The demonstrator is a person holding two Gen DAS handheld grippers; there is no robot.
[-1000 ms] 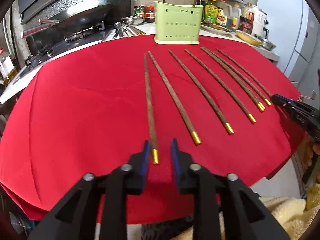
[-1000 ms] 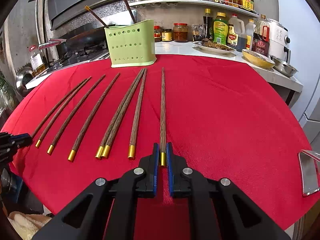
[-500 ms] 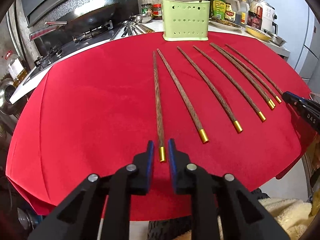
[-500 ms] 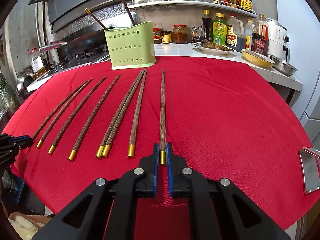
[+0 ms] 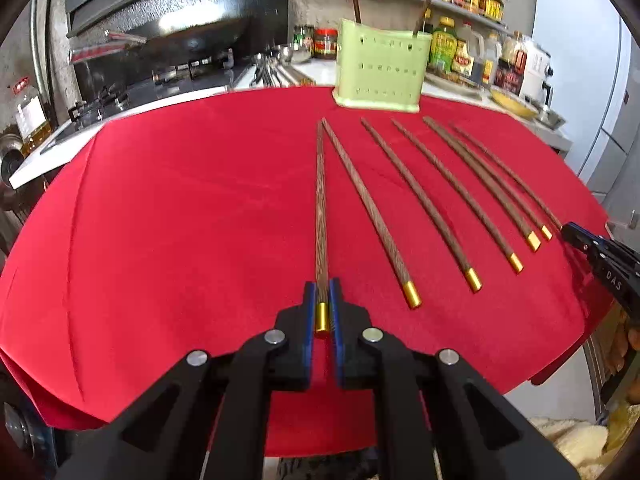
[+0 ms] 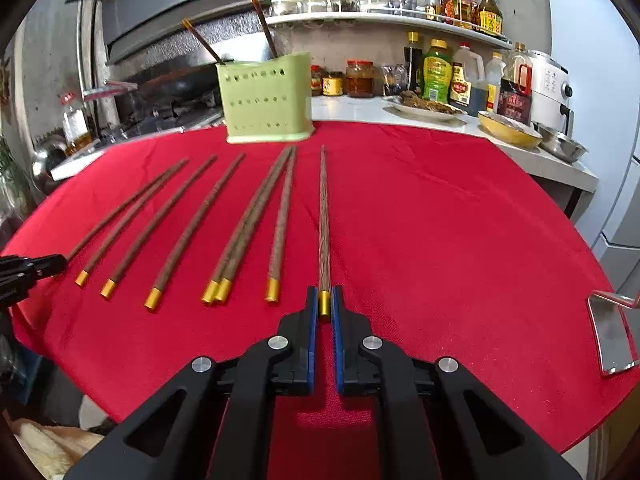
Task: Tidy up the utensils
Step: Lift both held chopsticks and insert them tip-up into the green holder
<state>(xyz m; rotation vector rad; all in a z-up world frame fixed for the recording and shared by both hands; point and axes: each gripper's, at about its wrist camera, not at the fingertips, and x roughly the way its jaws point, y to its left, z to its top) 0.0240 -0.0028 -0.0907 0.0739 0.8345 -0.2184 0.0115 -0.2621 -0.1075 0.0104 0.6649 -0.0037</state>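
Observation:
Several dark wooden chopsticks with gold caps lie in a row on the red cloth [image 5: 180, 220]. My left gripper [image 5: 322, 292] is shut on the gold-capped end of the leftmost chopstick [image 5: 321, 200]. My right gripper [image 6: 325, 296] is shut on the gold-capped end of the rightmost chopstick [image 6: 324, 216]. A green perforated utensil holder [image 5: 380, 72] stands at the cloth's far edge with two chopsticks in it; it also shows in the right wrist view [image 6: 266, 98]. The right gripper's tip shows in the left wrist view [image 5: 600, 252], the left one's in the right wrist view [image 6: 28, 268].
Behind the cloth are a stove with a wok [image 5: 188, 40], a counter with sauce bottles [image 6: 438, 70], a plate of food [image 6: 428, 106], a yellow bowl [image 6: 508, 128] and a white appliance [image 6: 548, 88]. A metal object [image 6: 610, 332] lies at the cloth's right edge.
My left gripper moved forward over the leftmost chopstick's gold end and closed on it. My right gripper stays shut on the rightmost chopstick.

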